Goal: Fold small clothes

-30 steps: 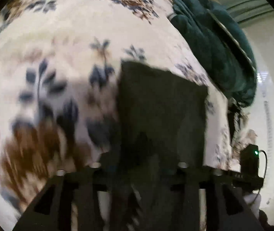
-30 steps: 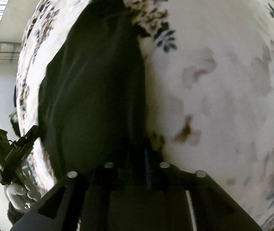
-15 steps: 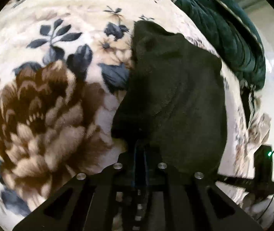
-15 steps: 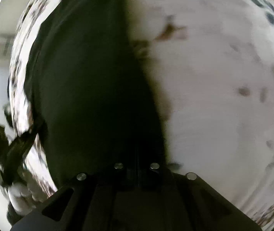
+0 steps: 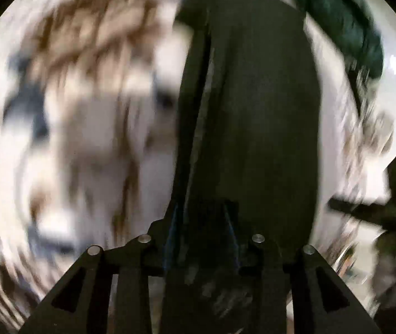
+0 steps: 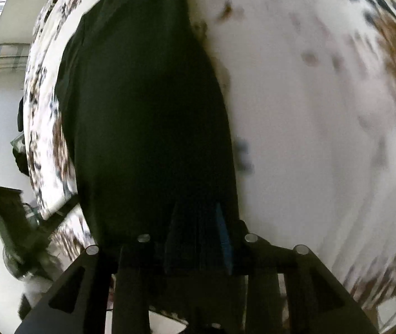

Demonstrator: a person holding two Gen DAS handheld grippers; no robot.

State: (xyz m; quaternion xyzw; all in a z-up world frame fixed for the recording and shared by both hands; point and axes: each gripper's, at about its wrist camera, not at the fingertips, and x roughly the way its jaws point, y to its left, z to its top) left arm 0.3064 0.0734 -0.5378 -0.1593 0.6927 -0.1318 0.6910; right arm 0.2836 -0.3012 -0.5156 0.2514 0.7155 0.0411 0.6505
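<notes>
A small black garment (image 5: 253, 117) lies stretched lengthwise on a white floral blanket (image 5: 92, 128). In the left wrist view my left gripper (image 5: 202, 222) has the cloth's near edge between its fingers, which stand a little apart. In the right wrist view the same black garment (image 6: 147, 117) runs up from my right gripper (image 6: 198, 231), whose fingers also stand a little apart with the cloth's edge between them. Both views are blurred by motion.
A dark green quilt (image 5: 345, 25) is bunched at the far right of the blanket. The other gripper and hand show at the right edge of the left view (image 5: 387, 206) and the lower left of the right view (image 6: 16, 222). The blanket edge (image 6: 39, 128) drops off at left.
Both grippers' fingers have parted from tightly shut to slightly apart on the garment. The garment now lies longer and flatter, and both cameras have swept along the blanket.
</notes>
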